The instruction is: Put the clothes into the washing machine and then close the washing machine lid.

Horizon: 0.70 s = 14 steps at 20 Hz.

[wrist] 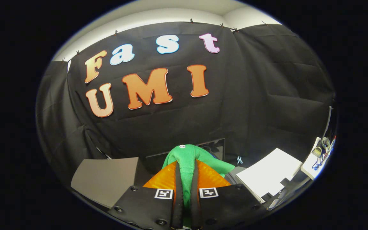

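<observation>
Garment point(188, 159): green cloth, soft and bunched, with a small white round spot at its top. It is pinched in a narrow fold between the two fingers of the gripper point(186, 174), which are closed on it; the rest is bulged out above and beyond the fingertips, draped to one side.

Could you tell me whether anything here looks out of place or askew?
Nothing looks damaged or spilled. The gripper is shut on the green garment, which bunches up between and beyond its fingers. A small clip lies loose near the white sheet.
</observation>
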Available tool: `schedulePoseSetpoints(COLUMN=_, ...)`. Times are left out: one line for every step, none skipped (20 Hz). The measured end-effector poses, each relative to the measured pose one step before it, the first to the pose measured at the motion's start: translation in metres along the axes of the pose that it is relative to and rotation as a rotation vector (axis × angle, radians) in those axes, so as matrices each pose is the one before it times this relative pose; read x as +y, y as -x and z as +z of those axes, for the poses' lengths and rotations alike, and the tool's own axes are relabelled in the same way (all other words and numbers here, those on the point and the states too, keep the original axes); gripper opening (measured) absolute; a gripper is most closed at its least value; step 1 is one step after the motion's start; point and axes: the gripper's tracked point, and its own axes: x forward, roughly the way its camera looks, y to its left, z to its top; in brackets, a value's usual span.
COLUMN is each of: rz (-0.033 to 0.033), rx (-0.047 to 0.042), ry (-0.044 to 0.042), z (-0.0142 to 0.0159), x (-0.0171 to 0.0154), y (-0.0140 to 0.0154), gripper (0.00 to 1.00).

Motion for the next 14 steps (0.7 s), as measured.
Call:
schedulePoseSetpoints(rz=0.00337, rx=0.00587, ry=0.00470, z=-0.00115, x=-0.00618, y=-0.00313, gripper=0.17)
schedulePoseSetpoints(rz=0.00526, rx=0.00511, ry=0.00359, z=-0.00224, x=-0.00677, y=-0.00520, gripper=0.17)
schedulePoseSetpoints(rz=0.00684, rx=0.00680, ry=0.00152, z=-0.00305, x=-0.00616, y=-0.00444, gripper=0.17)
schedulePoseSetpoints(rz=0.00691, rx=0.00818, ry=-0.00304, z=-0.00291, x=-0.00490, y=-0.00538, gripper=0.17)
schedulePoseSetpoints(rz=0.00714, rx=0.00761, ry=-0.00618, z=-0.00327, x=-0.00524, y=-0.00489, gripper=0.17)
schedulePoseSetpoints(rz=0.00715, rx=0.00862, ry=-0.00490, z=-0.00384, x=-0.00482, y=-0.00733, gripper=0.17)
schedulePoseSetpoints(rz=0.00792, rx=0.01080, ry=0.00072, z=-0.00614, x=-0.00427, y=-0.00574, gripper=0.17)
schedulePoseSetpoints(rz=0.00599, rx=0.01440, ry=0.00697, z=-0.00906, x=-0.00444, y=-0.00914, gripper=0.17)
schedulePoseSetpoints(rz=0.00460, rx=0.01671, ry=0.00782, z=-0.00852, x=-0.00350, y=-0.00925, gripper=0.17)
schedulePoseSetpoints(rz=0.00664, rx=0.01851, ry=0.00770, z=-0.01071, x=-0.00216, y=-0.01004, gripper=0.17)
schedulePoseSetpoints(rz=0.00899, rx=0.01968, ry=0.00863, z=-0.01083, x=-0.00105, y=-0.00917, gripper=0.17)
schedulePoseSetpoints(rz=0.00883, rx=0.02220, ry=0.00996, z=-0.01125, x=-0.00053, y=-0.00941, gripper=0.17)
schedulePoseSetpoints(rz=0.00704, rx=0.02056, ry=0.00842, z=-0.01041, x=-0.00138, y=-0.00986, gripper=0.17)
schedulePoseSetpoints(rz=0.00638, rx=0.01615, ry=0.00522, z=-0.00945, x=-0.00255, y=-0.00892, gripper=0.17)
